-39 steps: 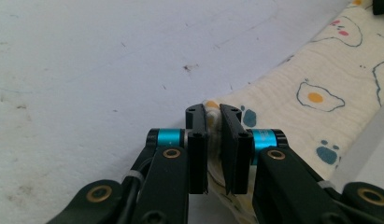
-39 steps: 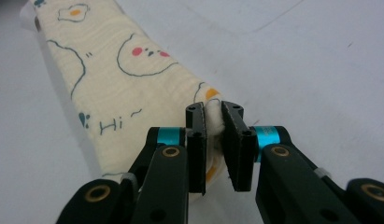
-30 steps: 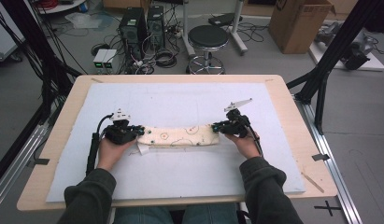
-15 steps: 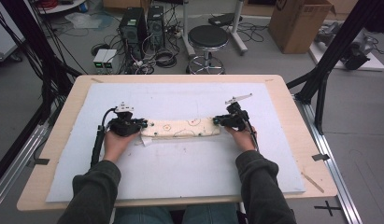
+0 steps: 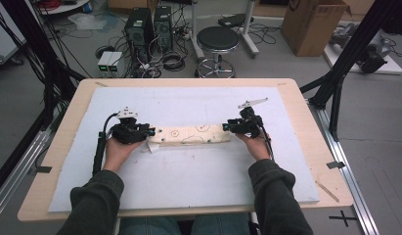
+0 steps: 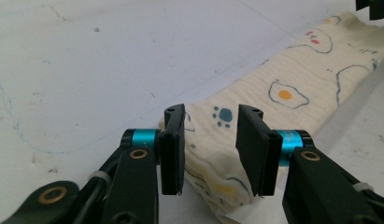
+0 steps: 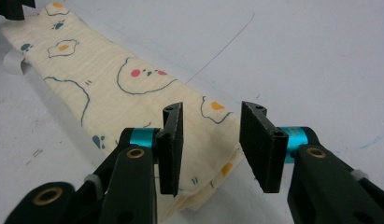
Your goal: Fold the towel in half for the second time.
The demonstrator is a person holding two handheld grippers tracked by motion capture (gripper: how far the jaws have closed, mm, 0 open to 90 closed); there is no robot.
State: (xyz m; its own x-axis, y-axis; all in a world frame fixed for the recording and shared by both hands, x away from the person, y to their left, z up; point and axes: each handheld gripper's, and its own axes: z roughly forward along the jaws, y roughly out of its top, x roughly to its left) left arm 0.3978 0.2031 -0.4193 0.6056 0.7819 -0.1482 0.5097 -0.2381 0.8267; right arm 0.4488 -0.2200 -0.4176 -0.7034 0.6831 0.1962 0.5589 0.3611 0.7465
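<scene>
Folded cloth [image 5: 191, 135], gripper [image 5: 150, 131] apparently open, each end

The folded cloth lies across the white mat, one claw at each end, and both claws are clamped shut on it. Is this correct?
Not quite. Both claws are open, their jaws having just spread apart: the left claw and right claw straddle the cloth ends without pressing, as both gripper views show. The rest is right: it lies folded on the mat.

Both grippers' fingers [image 6: 173, 149] [image 7: 172, 149] just parting, forearms low.
</scene>
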